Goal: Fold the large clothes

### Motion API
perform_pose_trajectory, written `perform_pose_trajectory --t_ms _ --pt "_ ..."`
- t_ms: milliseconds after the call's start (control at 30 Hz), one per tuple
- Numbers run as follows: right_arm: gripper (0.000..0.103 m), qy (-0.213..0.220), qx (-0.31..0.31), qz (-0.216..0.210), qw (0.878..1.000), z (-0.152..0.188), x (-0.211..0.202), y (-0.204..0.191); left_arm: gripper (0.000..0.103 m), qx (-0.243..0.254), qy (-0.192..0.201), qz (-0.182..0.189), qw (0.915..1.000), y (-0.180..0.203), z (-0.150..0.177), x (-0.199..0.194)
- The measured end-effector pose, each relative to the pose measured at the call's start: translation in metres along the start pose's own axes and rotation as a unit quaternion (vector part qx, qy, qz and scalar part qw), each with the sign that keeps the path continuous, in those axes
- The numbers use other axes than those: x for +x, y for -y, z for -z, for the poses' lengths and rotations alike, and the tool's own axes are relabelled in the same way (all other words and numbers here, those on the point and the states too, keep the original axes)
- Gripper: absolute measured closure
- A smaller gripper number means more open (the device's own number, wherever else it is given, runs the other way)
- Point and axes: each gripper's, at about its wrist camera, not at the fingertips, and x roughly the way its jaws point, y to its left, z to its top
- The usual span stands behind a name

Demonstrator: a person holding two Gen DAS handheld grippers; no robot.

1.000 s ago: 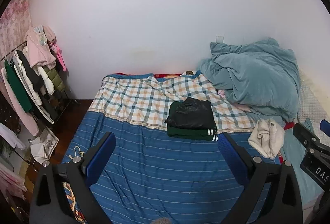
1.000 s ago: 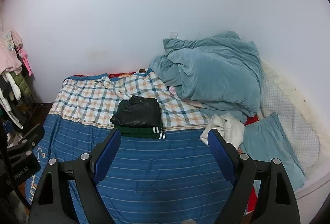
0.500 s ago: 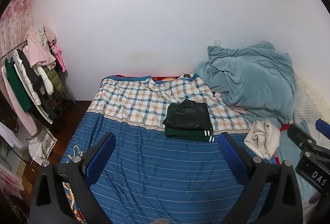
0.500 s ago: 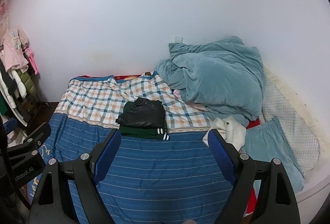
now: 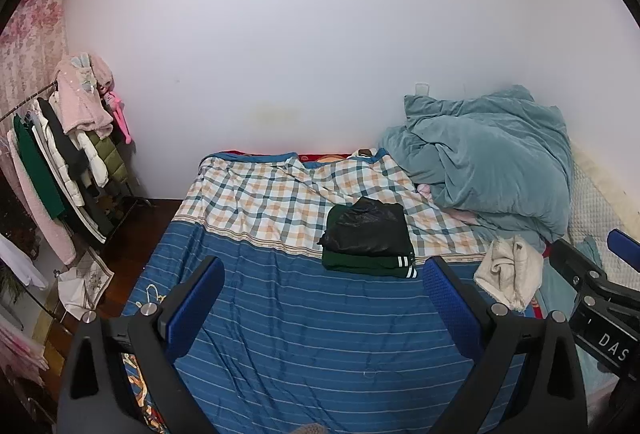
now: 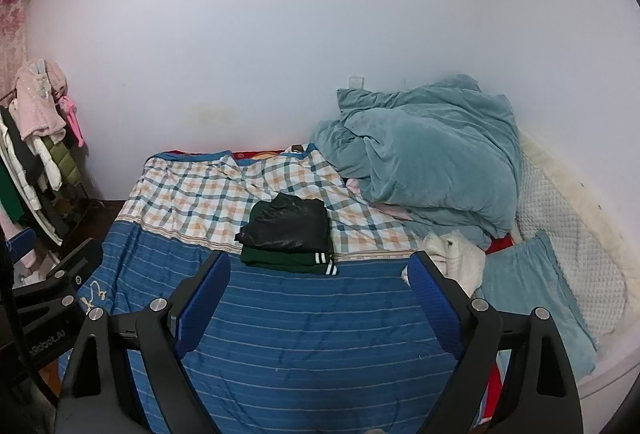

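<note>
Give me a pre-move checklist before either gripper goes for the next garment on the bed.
1. Left gripper open and holding nothing: ok.
2. Right gripper open and holding nothing: ok.
3. Folded stack, black garment on green one, lies neatly: ok.
4. Cream garment still crumpled, unfolded: not ok.
5. Bare striped blue cover available for spreading: ok.
6. More clothes under the teal duvet: cannot tell.
</note>
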Motion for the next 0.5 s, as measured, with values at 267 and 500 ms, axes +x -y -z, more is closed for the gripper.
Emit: perform_pose_trajectory --t_ms 267,500 --pt "0.010 0.001 0.000 -0.003 1.000 0.0004 0.0003 -0.0016 0.001 -0.001 0.005 -0.003 1.0000 -0.0011 -0.0021 -0.0030" --pt "0.010 0.002 -0.001 0.000 1.000 0.0005 0.0013 -0.0037 0.001 -0.001 0.005 -0.003 1.0000 -0.0013 -0.0043 -0.0036"
